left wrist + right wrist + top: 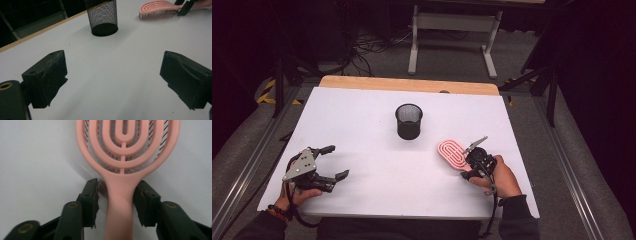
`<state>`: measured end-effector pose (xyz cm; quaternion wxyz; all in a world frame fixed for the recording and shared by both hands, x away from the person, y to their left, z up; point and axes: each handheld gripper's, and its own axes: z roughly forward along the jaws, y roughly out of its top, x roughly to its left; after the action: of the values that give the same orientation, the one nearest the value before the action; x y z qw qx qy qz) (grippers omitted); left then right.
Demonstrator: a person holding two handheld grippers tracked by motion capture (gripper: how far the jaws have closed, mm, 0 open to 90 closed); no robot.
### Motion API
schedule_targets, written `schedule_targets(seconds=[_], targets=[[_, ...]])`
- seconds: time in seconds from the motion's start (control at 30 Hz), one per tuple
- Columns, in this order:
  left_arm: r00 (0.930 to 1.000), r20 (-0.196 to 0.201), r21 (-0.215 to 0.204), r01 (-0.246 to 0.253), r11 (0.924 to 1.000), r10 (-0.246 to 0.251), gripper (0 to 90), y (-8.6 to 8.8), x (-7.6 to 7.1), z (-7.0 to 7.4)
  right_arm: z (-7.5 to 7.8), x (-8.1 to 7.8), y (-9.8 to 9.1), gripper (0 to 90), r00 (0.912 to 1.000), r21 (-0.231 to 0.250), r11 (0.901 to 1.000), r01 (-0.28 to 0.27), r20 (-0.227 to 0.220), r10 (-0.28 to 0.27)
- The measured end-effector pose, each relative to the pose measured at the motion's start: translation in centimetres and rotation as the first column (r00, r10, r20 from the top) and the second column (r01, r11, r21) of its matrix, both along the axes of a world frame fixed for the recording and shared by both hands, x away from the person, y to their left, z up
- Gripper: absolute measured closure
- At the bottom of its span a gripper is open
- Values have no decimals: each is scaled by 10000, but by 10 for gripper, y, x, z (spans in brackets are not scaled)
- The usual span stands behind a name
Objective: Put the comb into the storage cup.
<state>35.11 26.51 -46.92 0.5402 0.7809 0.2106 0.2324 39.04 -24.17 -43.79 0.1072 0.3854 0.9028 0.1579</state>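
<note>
Now, right gripper (pixel 116 202) straddling pink ribbed plastic brush (pixel 126 157) handle, left gripper (pixel 112 82) released.

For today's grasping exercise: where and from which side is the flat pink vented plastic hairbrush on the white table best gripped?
Grip the pink vented plastic hairbrush by its narrow, straight handle, coming from the handle end along its length, as the right gripper does. The handle fits between the jaws; the wide looped head would not.
</note>
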Motion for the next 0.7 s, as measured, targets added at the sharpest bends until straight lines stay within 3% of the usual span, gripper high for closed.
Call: schedule_targets(seconds=[0.17,0.47,0.7], targets=[[10000,-25,-117,18,9999,-19,85,1,0,0,-1,-2,-7,679,9997,442,9990,-51,256,40],[9999,-12,-353,158,9993,-158,81,2,-1,1,-2,-4,-7,687,9978,453,9988,-181,640,151],[9999,-31,-244,162,9996,-163,79,1,0,1,-1,-4,-7,691,9924,573,9981,-243,1214,172]])
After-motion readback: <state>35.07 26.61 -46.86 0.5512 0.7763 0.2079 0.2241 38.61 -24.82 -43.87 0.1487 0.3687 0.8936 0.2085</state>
